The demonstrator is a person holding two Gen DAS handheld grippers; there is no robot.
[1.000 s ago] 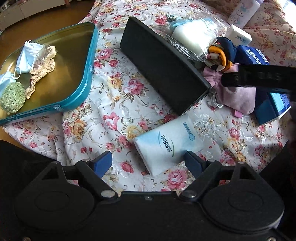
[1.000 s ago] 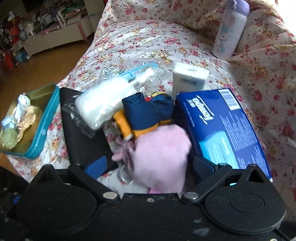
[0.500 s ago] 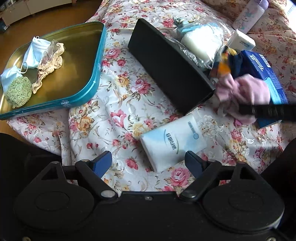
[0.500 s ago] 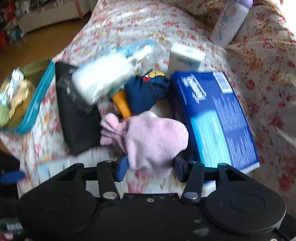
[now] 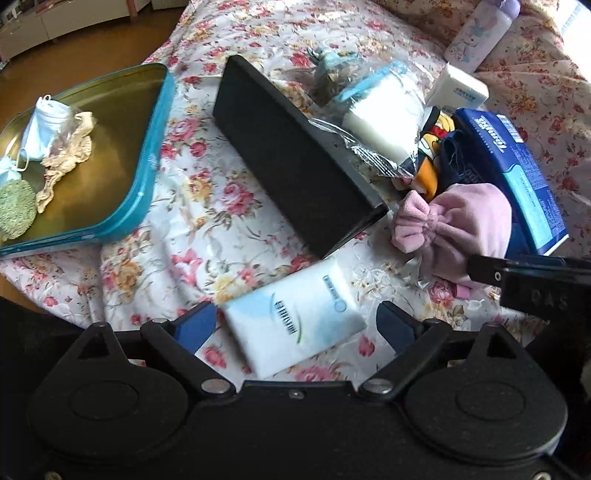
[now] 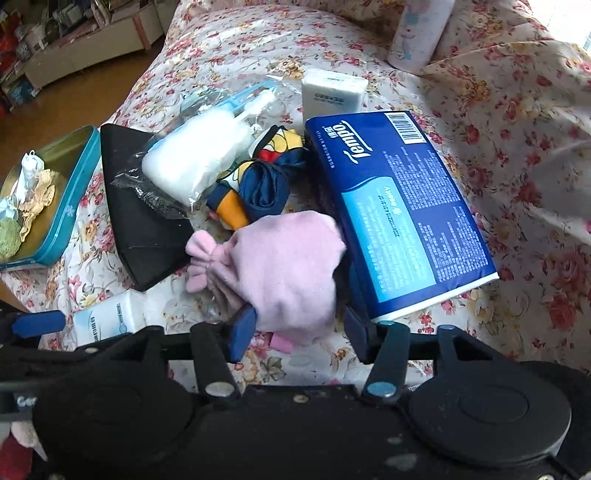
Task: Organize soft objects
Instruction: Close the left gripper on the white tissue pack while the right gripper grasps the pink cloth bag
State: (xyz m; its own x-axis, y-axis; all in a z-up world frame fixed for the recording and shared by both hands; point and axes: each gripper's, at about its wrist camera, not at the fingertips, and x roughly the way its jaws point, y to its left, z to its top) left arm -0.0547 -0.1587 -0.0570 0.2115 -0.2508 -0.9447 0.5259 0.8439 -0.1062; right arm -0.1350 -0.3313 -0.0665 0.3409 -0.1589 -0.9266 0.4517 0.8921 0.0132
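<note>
My right gripper (image 6: 299, 328) has a pink plush pouch (image 6: 284, 269) between its pads and grips it, though the jaws are easing open. The pouch sits just off the floral bedspread, beside a blue Tempo tissue pack (image 6: 399, 206). In the left wrist view the pink pouch (image 5: 458, 229) shows behind the right gripper's black finger (image 5: 517, 269). My left gripper (image 5: 295, 325) hangs over a white tissue pack (image 5: 295, 325) that lies between its blue pads. Its jaws are opening and the pads do not touch the pack.
A teal tin tray (image 5: 155, 147) at the left holds face masks, beige lace and a green scrubber. A black case (image 5: 295, 166), a bagged cotton roll (image 5: 384, 122), a navy and yellow cloth (image 6: 258, 184), a small white pack (image 6: 332, 92) and a bottle (image 6: 417, 33) crowd the bedspread.
The right gripper closed on the pink pouch and drew it out of the pile toward the near side. The left gripper's jaws spread wider around the white tissue pack.
</note>
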